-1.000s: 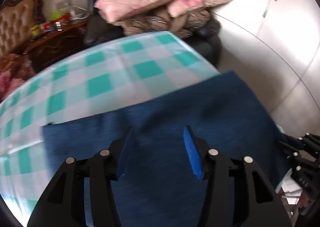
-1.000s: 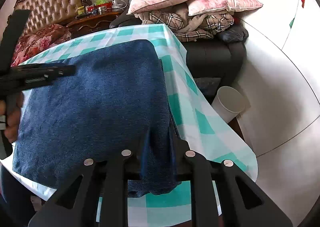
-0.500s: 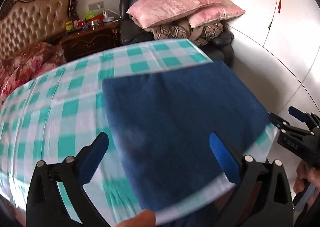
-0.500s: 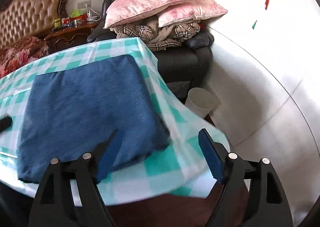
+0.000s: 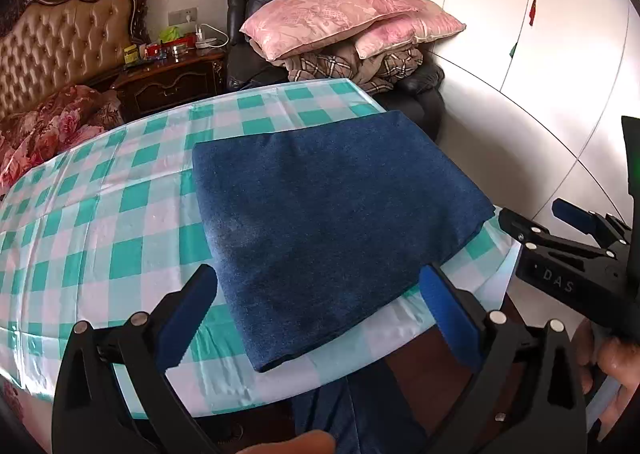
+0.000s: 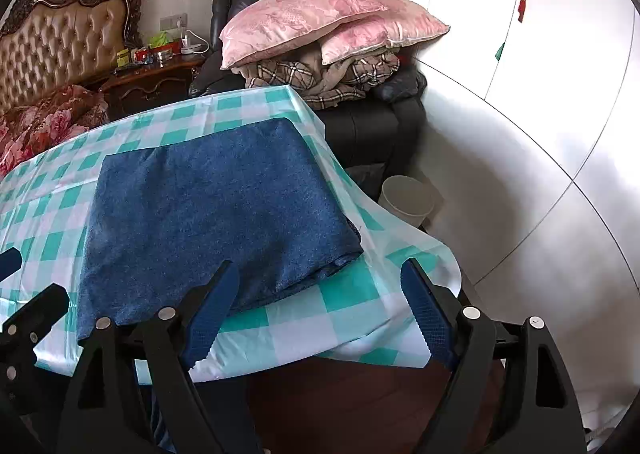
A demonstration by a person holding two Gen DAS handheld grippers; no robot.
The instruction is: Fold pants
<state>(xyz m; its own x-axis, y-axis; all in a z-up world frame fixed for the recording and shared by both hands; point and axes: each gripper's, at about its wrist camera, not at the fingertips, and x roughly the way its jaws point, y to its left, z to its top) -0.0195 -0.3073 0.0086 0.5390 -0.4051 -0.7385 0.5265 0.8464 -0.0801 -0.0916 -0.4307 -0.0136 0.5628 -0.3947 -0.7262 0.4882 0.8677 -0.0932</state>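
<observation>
I see the pants (image 5: 320, 222) folded into a flat blue rectangle on the table (image 5: 100, 214), which carries a green-and-white checked cloth. The bundle lies toward the table's right end, with its right edge close to the drop of the cloth and its near edge just inside the front rim.

Left gripper (image 5: 320, 314): I read its fingers (image 5: 188, 318) as spread wide, blue pads facing each other. It hovers off the front of the table, and the near corner of the pants shows between the pads in the left view. Nothing is pinched.

Right gripper (image 6: 320, 310): its fingers (image 6: 424, 314) are likewise spread wide and grip nothing. It hangs off the front right corner of the table, with the near right corner of the pants just beyond the left pad. In the left view the same gripper (image 5: 568, 238) appears at the right edge, clear of the cloth.

In the right view, the folded layers show as a rounded edge on the right side of the bundle (the top surface has a few soft creases).

Background: a black armchair (image 6: 376, 126) stacked with pink pillows (image 6: 312, 18) stands behind the table, a white bin (image 6: 406, 200) sits on the floor beside it, and a tufted headboard (image 6: 60, 46) is at far left.
</observation>
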